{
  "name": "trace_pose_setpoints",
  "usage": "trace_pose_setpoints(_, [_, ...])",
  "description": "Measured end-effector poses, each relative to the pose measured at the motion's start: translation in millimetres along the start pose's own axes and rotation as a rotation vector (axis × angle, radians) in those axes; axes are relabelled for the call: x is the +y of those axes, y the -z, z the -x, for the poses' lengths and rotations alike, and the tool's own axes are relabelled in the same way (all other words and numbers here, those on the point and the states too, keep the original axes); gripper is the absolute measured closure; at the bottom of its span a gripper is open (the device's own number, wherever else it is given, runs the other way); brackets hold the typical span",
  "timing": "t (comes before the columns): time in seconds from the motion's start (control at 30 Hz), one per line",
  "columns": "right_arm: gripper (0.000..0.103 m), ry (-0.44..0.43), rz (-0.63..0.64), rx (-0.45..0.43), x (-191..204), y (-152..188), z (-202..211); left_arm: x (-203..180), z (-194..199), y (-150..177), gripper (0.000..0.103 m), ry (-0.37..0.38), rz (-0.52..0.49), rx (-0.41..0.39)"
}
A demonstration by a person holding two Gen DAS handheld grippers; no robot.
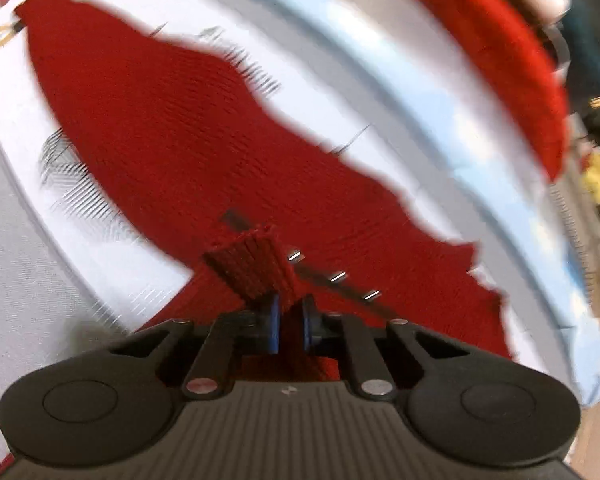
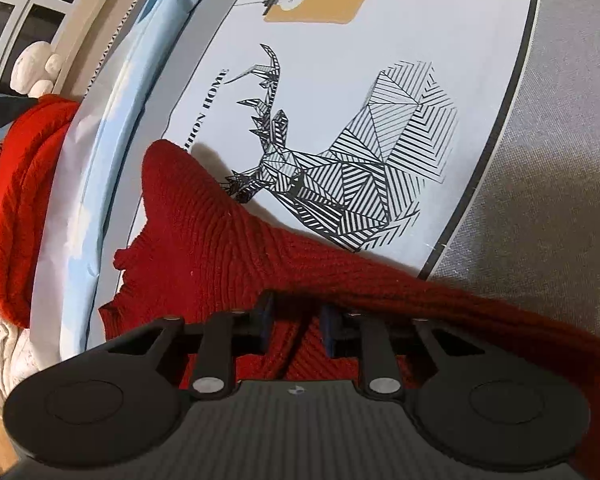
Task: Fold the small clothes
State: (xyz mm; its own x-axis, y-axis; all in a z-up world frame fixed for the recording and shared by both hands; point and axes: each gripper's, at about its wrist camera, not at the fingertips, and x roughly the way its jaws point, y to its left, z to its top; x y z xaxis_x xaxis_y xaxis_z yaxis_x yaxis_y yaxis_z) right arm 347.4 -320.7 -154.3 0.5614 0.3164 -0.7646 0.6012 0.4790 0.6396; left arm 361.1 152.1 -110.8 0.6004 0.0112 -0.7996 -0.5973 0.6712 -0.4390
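Note:
A red knitted garment lies spread on a white printed cloth. My left gripper is shut on a ribbed edge of the garment, which sticks up between the blue pads. In the right wrist view the same red knit drapes over my right gripper, which is shut on a fold of it; the fingertips are hidden under the fabric. The left wrist view is blurred by motion.
The white cloth carries a black line-drawn deer and a tan tag print. A light blue sheet borders it. Another red knit pile lies at the left beside white fabric. Grey fabric lies right.

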Motion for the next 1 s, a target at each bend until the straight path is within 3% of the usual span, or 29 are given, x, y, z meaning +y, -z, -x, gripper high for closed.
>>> trace_pose_setpoints(0.13, [0.085, -0.109, -0.175, -0.117, -17.0, 3.3, 16.0, -31.4, 56.7, -2.4, 0.093, 0.305, -0.171, -0.264])
trace_pose_setpoints(0.2, [0.085, -0.137, -0.242, -0.178, -25.4, 7.4, 22.0, -36.1, 66.6, 1.3, 0.092, 0.361, -0.199, -0.31])
trace_pose_setpoints(0.27, [0.085, -0.139, -0.277, -0.18, -30.7, 9.6, 21.0, -33.4, 50.0, 2.3, 0.088, 0.243, -0.185, -0.238])
trace_pose_setpoints(0.37, [0.077, -0.054, -0.216, -0.129, -21.2, 17.2, 17.0, -11.5, 12.2, 4.0, 0.088, -0.034, -0.115, -0.055])
trace_pose_setpoints(0.4, [0.077, -0.039, -0.192, -0.11, -17.0, 21.4, 17.2, -5.4, 10.1, 4.1, 0.088, -0.08, -0.084, -0.049])
trace_pose_setpoints(0.47, [0.077, 0.007, -0.103, -0.075, -2.6, 33.0, 18.9, -5.1, 14.1, 3.0, 0.088, -0.076, -0.086, -0.071])
trace_pose_setpoints(0.53, [0.077, 0.012, 0.011, -0.089, 15.7, 45.5, 27.3, -18.1, 18.7, 3.7, 0.084, -0.047, -0.153, -0.109])
trace_pose_setpoints(0.6, [0.077, -0.031, 0.136, -0.132, 35.6, 54.3, 36.0, -24.5, 17.6, 7.7, 0.084, -0.013, -0.187, -0.113])
trace_pose_setpoints(0.67, [0.077, -0.097, 0.272, -0.179, 52.8, 55.4, 39.0, -22.2, 5.6, 11.7, 0.084, 0.03, -0.176, -0.06])
trace_pose_setpoints(0.7, [0.072, -0.129, 0.331, -0.177, 59.5, 51.7, 35.2, -19.6, -0.7, 13.5, 0.084, 0.039, -0.163, -0.024])
trace_pose_setpoints(0.77, [0.068, -0.134, 0.346, -0.126, 57.8, 36.2, 19.4, -15.3, -22.2, 15.3, 0.084, 0.002, -0.144, 0.07])
trace_pose_setpoints(0.8, [0.068, -0.079, 0.326, -0.11, 50.9, 29.4, 11.1, -14.2, -32.1, 13.8, 0.084, -0.042, -0.145, 0.124])
trace_pose_setpoints(0.83, [0.081, 0.007, 0.317, -0.084, 43.7, 23.5, 1.6, -11.3, -37.4, 15.3, 0.083, -0.071, -0.142, 0.158])
trace_pose_setpoints(0.9, [0.092, 0.028, 0.294, -0.06, 30.1, 15.4, -4.7, -4.3, -37.9, 11.2, 0.082, -0.048, -0.092, 0.163])
trace_pose_setpoints(0.97, [0.087, 0.02, 0.276, -0.073, 35.5, 14.1, 2.9, -2.2, -32.7, 3.8, 0.082, -0.013, -0.075, 0.14])
trace_pose_setpoints(1.0, [0.079, 0.006, 0.317, -0.1, 43.6, 18.0, 7.0, -1.7, -25.7, 1.6, 0.082, -0.002, -0.075, 0.121])
